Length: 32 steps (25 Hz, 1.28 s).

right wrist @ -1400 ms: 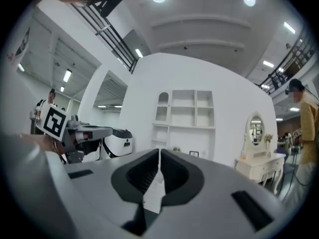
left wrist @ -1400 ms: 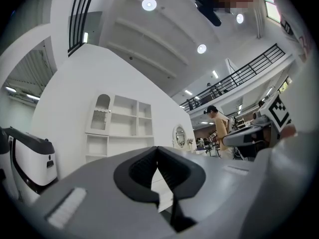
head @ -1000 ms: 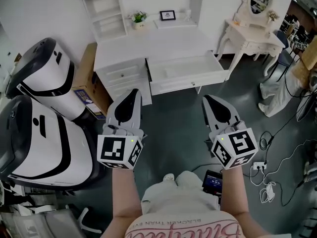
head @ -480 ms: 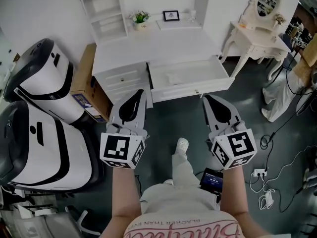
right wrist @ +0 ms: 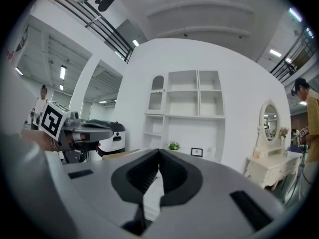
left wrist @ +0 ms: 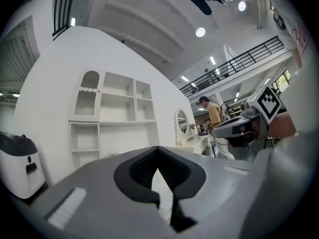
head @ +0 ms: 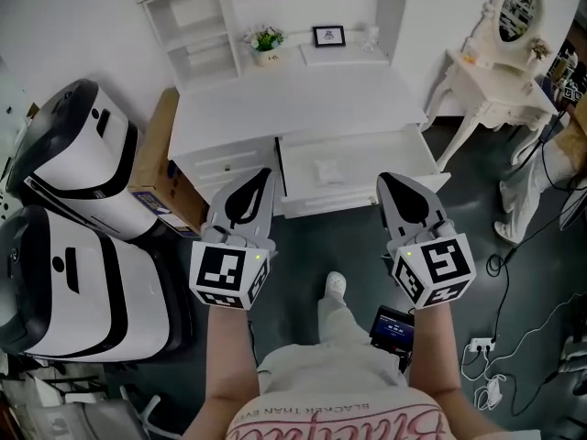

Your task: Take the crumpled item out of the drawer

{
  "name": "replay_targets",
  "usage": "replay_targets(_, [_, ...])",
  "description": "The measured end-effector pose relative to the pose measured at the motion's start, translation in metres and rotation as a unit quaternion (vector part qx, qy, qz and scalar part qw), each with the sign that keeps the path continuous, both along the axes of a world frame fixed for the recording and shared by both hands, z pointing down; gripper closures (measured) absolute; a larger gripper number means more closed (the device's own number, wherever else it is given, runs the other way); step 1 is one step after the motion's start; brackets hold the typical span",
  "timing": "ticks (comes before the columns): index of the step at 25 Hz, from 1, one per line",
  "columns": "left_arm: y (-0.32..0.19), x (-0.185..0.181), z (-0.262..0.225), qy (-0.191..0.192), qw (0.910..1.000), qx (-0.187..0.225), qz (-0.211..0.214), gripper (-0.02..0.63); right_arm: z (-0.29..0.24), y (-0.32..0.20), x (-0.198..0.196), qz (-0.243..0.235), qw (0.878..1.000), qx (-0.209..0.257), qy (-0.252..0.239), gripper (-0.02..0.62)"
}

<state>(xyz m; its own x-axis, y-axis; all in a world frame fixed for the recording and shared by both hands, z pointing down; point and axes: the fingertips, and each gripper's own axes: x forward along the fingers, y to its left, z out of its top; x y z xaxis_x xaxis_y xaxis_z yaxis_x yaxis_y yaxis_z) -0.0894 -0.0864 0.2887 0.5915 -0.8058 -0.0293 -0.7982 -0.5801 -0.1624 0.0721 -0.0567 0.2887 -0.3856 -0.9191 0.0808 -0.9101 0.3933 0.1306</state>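
1. While my arms reach forward in the lower half of the head view, my left gripper (head: 263, 174) has its jaws closed together, with nothing between them.
2. My right gripper (head: 386, 179) is the same: jaws together and empty.
3. Between the two tips, at frame centre, the drawer (head: 330, 200) of the white bench (head: 293, 99) stands pulled out.
4. The crumpled item (head: 327, 170) (small and white) lies on the drawer's floor, apart from both jaws.
5. At the top of the frame, a potted plant (head: 267, 42) stands beside a framed picture (head: 328, 36).
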Motion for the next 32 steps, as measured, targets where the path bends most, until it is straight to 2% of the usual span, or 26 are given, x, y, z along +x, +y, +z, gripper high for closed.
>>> replay_targets(9, [-0.111,0.017,0.004,0.005,0.9992,-0.012,-0.037,0.602,0.003,-0.125,0.027,-0.014,1.0,-0.014,0.003,0.588])
replay_targets(15, [-0.168,0.037,0.016,0.014,0.9985,-0.031,-0.044,0.601,0.02,-0.188,0.045,-0.03,0.998,-0.052,-0.01,0.58])
replay_targets(16, [-0.176,0.04,0.018,0.016,0.9983,-0.033,-0.044,0.601,0.026,-0.194,0.046,-0.037,0.997,-0.064,-0.012,0.496])
replay_targets(17, [-0.183,0.043,0.019,0.017,0.9982,-0.035,-0.045,0.601,0.031,-0.201,0.048,-0.044,0.996,-0.077,-0.016,0.449])
replay_targets(22, [-0.212,0.054,0.022,0.018,0.9976,-0.04,-0.053,0.601,0.05,-0.233,0.058,-0.062,0.99,-0.126,-0.034,0.29])
replay_targets(23, [-0.216,0.055,0.022,0.018,0.9975,-0.041,-0.055,0.601,0.052,-0.238,0.06,-0.062,0.989,-0.13,-0.035,0.275])
replay_targets(32, [-0.242,0.055,0.036,0.005,0.9958,-0.063,-0.065,0.601,0.082,-0.266,0.056,-0.075,0.982,-0.17,-0.024,0.273])
